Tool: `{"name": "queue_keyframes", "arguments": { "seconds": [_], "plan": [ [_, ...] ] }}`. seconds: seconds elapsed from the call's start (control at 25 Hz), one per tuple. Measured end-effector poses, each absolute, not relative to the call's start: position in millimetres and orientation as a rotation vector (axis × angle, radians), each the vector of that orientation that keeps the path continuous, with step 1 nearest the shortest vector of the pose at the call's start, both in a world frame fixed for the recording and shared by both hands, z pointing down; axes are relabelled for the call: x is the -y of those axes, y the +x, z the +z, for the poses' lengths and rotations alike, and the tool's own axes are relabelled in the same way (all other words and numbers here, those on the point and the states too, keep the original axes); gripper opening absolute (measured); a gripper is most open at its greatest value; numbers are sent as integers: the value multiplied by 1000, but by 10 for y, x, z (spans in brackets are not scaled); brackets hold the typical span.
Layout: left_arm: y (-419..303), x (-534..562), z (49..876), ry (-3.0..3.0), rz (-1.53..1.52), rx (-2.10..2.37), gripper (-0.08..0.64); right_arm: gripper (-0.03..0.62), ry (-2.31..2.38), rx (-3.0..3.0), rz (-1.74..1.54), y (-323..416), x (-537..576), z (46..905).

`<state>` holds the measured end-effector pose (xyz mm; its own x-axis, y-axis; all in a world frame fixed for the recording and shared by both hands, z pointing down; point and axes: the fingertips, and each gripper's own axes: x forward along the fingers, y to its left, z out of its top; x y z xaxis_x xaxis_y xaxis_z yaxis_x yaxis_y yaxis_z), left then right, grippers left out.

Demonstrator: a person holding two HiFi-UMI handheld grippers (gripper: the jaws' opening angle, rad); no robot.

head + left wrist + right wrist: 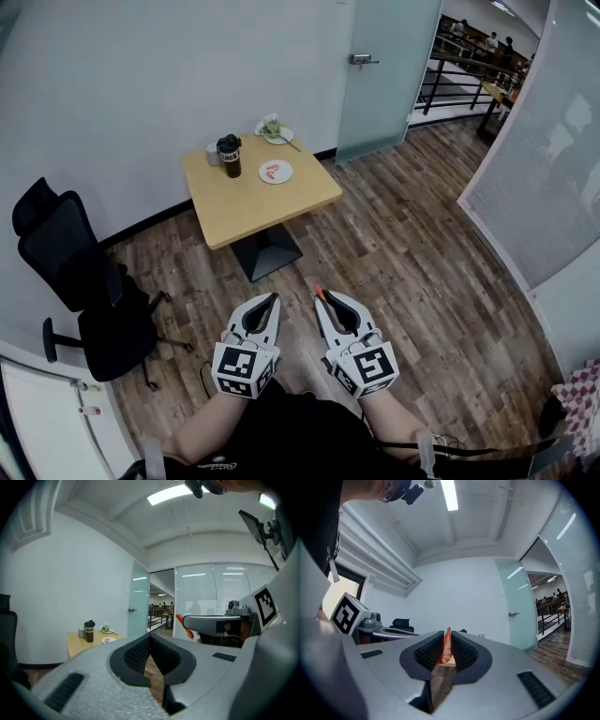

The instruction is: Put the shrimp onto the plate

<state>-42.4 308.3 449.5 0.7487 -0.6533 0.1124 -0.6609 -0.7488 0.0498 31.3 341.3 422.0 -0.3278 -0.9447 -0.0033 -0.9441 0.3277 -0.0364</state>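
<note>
Head view: your camera sits high and tilts steeply down. The grey left gripper (274, 297) and grey right gripper (321, 296) lie close at the bottom edge. The square light-wood table (253, 197) stands well off across the brown plank floor (422, 272).

Left gripper view: low and roughly level, it sights along its own jaws toward that table and the frosted glass door (138, 604). Your right gripper crosses its right side.

Right gripper view: tipped upward at wall and ceiling. It shares the door and the black office chair (400, 622) with the head view.

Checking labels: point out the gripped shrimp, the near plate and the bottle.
shrimp (446, 645), right gripper view, its middle.
near plate (285, 175), head view, bare right side.
bottle (230, 159), head view, its body.
</note>
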Motion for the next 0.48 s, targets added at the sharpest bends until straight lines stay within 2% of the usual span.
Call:
{"name": "queue_keyframes", "arguments": {
  "seconds": [0.48],
  "plan": [
    [-117,-3036,4587,2858,163,1042,0,49,-1824,-2543,-44,615,-3346,4273]
  ]
}}
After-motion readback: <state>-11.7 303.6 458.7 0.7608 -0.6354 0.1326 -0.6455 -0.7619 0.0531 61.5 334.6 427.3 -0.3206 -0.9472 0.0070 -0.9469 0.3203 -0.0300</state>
